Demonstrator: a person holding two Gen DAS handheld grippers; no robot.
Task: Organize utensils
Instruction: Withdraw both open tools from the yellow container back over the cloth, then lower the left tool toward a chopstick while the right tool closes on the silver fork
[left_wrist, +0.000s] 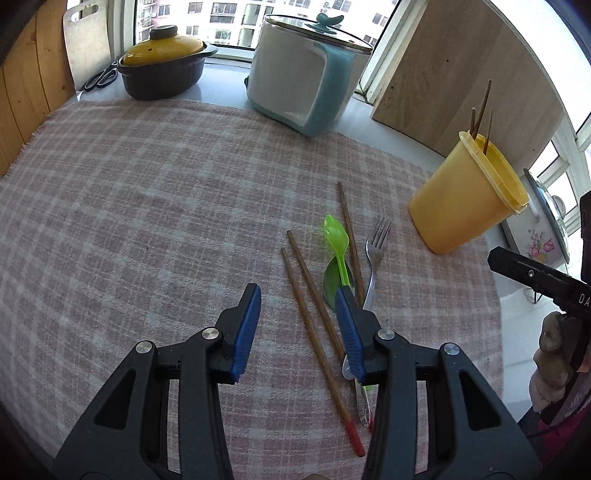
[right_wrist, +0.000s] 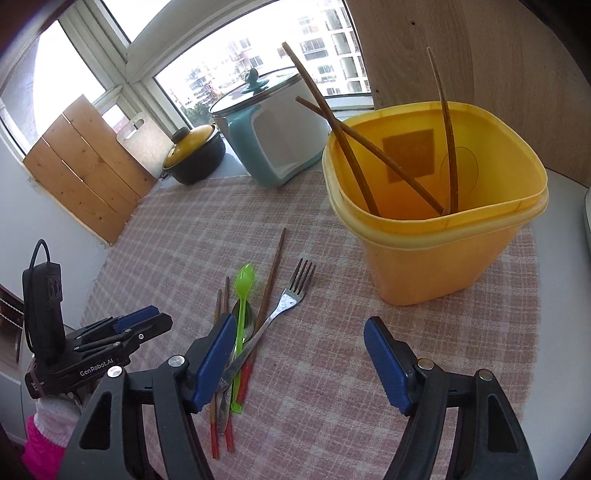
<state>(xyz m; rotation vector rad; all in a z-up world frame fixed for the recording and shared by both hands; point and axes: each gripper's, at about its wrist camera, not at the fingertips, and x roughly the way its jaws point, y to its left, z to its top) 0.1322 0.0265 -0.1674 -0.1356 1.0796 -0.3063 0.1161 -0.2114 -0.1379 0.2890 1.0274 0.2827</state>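
Closest to me, both grippers hang over the checked cloth (left_wrist: 147, 192) with jaws spread wide and nothing between them. The left gripper (left_wrist: 295, 332) sits low over the loose pile, its right finger just above the handles, which looks like lining up for a pick. The right gripper (right_wrist: 299, 362) hovers beside the same pile on the tub's side, probably so it has a short carry to the container.

The pile itself is a tangle: chopsticks (left_wrist: 314, 317) with red ends, a green plastic spoon (left_wrist: 338, 243), a metal spoon (right_wrist: 250, 325) beneath it and a fork (right_wrist: 291, 295) lying across them. That crossing may make it awkward to lift one piece without dragging another.

Just beyond stands the yellow tub (right_wrist: 443, 258), upright, already holding three chopsticks (right_wrist: 448, 147) leaning on its rim; they could get in the way of the next drop.

Farther back, by the window, stand a white-and-teal cooker (left_wrist: 299, 74), a dark pot with a yellow lid (left_wrist: 162, 66), scissors (left_wrist: 99, 79) and propped boards (right_wrist: 88, 177).
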